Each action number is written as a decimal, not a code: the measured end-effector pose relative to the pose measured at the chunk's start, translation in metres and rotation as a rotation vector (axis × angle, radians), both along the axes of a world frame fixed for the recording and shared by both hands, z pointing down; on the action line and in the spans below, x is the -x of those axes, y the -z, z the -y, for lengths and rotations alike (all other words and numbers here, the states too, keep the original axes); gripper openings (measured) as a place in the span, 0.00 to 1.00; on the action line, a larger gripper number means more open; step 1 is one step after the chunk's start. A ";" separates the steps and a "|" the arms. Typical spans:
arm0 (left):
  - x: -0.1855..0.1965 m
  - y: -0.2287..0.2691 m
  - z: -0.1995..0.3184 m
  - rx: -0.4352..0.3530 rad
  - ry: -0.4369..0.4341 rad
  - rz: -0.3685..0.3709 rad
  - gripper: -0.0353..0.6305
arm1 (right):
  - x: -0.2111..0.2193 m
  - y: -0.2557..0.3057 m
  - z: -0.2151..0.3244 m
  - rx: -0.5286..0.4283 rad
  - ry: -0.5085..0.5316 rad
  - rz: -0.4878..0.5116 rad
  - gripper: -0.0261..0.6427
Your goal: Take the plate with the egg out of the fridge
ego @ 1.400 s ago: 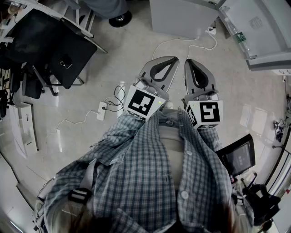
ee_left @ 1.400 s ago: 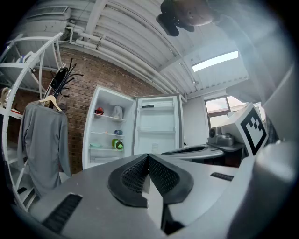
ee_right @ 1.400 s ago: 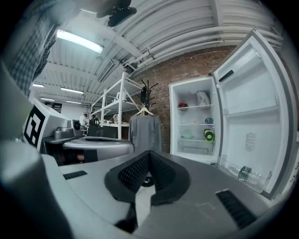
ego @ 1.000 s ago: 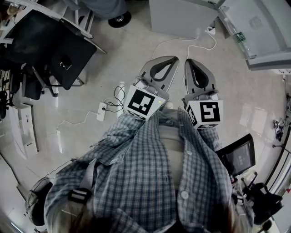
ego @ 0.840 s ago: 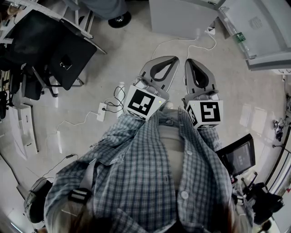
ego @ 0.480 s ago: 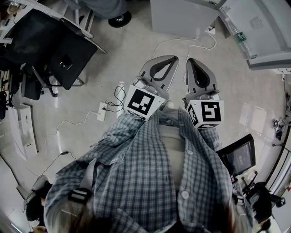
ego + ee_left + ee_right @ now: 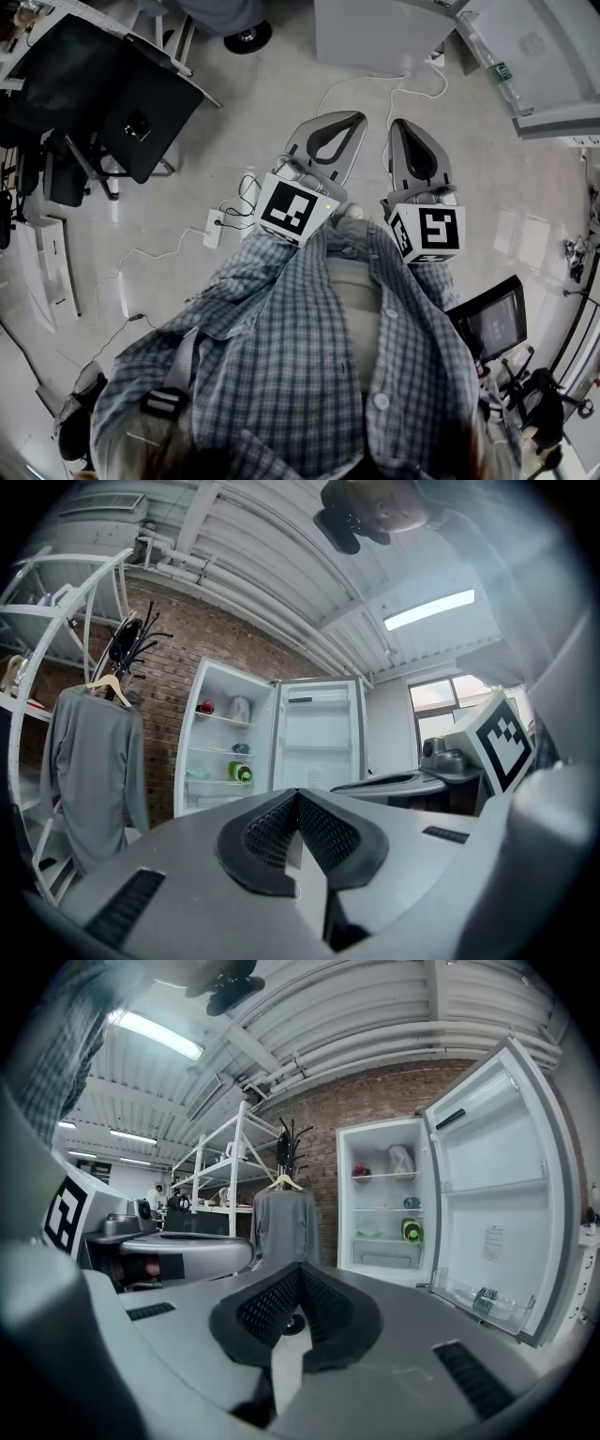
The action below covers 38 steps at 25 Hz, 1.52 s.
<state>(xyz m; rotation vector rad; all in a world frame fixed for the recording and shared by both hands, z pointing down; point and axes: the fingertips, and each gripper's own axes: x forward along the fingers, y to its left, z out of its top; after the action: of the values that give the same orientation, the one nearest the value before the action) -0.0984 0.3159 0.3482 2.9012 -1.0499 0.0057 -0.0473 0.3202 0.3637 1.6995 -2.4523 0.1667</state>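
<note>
I saw the plate only as a pale green flat shape point(image 7: 368, 1234) on a lower shelf of the open fridge point(image 7: 343, 1194), just left of a green container point(image 7: 411, 1230). At that size I could not make out an egg. The fridge door point(image 7: 497, 1213) stood swung wide to the right, with a bottle point(image 7: 487, 1299) in its lowest rack. Left of the fridge a grey shirt point(image 7: 284, 1227) hung from a coat stand against the brick wall, and a white rack point(image 7: 230, 1171) stood further left.

The left gripper point(image 7: 359, 117) and right gripper point(image 7: 401, 124) sat side by side, close to the person's checked shirt. Each had its fingers pressed together on nothing. Bare floor lay ahead of them. A power strip point(image 7: 214, 228) and its cables lay off to the left, near dark furniture point(image 7: 122, 103).
</note>
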 end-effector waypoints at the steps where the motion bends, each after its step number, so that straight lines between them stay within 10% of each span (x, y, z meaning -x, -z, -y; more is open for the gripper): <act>1: 0.002 0.000 -0.001 0.000 -0.001 -0.001 0.06 | 0.002 0.000 -0.001 -0.001 -0.004 0.000 0.05; 38: 0.007 -0.004 0.037 0.000 0.061 -0.010 0.06 | -0.012 -0.006 0.037 -0.009 -0.012 0.024 0.05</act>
<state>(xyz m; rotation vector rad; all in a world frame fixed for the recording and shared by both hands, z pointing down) -0.1055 0.2791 0.3525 2.8647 -1.1357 -0.0113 -0.0350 0.2832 0.3698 1.7262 -2.4635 0.1785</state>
